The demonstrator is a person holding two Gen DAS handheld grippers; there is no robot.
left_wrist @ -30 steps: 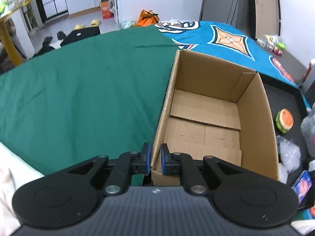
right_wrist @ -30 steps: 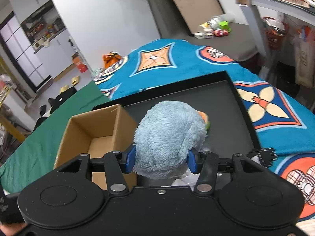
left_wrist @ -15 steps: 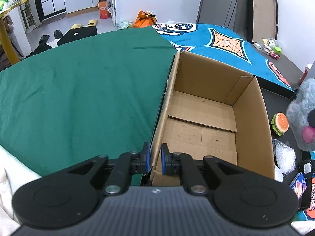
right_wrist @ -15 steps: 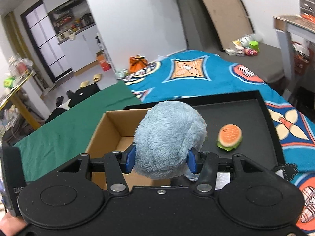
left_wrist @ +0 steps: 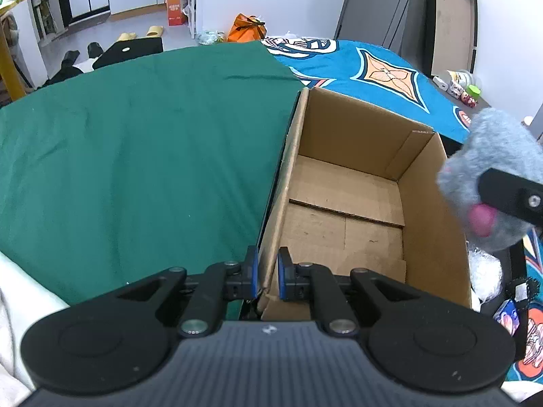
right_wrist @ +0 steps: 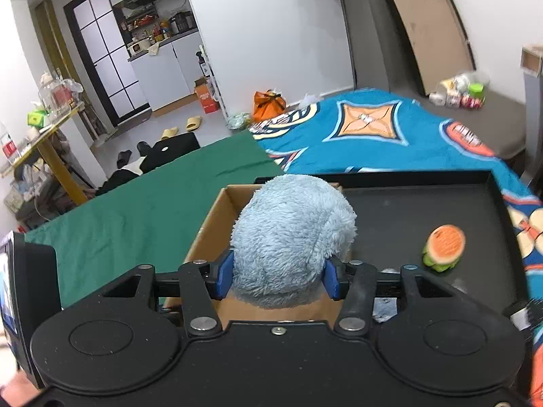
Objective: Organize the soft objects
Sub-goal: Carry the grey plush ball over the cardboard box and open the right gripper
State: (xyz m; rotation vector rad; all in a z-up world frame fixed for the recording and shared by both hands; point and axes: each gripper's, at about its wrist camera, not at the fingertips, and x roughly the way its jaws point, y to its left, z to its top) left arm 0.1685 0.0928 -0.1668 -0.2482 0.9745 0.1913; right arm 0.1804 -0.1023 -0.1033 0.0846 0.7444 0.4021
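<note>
An open, empty cardboard box [left_wrist: 349, 203] stands between a green cloth and a black tray. My left gripper [left_wrist: 268, 276] is shut on the near left corner of the box wall. My right gripper [right_wrist: 276, 276] is shut on a fluffy grey-blue plush toy [right_wrist: 292, 237] and holds it over the box [right_wrist: 210, 234]. In the left wrist view the plush toy [left_wrist: 492, 173], with a pink spot on it, hangs above the box's right wall. A small plush burger [right_wrist: 444, 247] lies on the black tray [right_wrist: 407, 210] to the right.
A green cloth [left_wrist: 135, 152] covers the surface left of the box, a blue patterned cloth [right_wrist: 373, 129] lies behind. Crumpled clear plastic [left_wrist: 485, 271] and small items lie on the tray right of the box. A floor with slippers and a table are farther back.
My right gripper has carried the plush toy leftward from over the tray to above the box. The plush toy has come into the left wrist view. The left gripper stays on the box corner.
</note>
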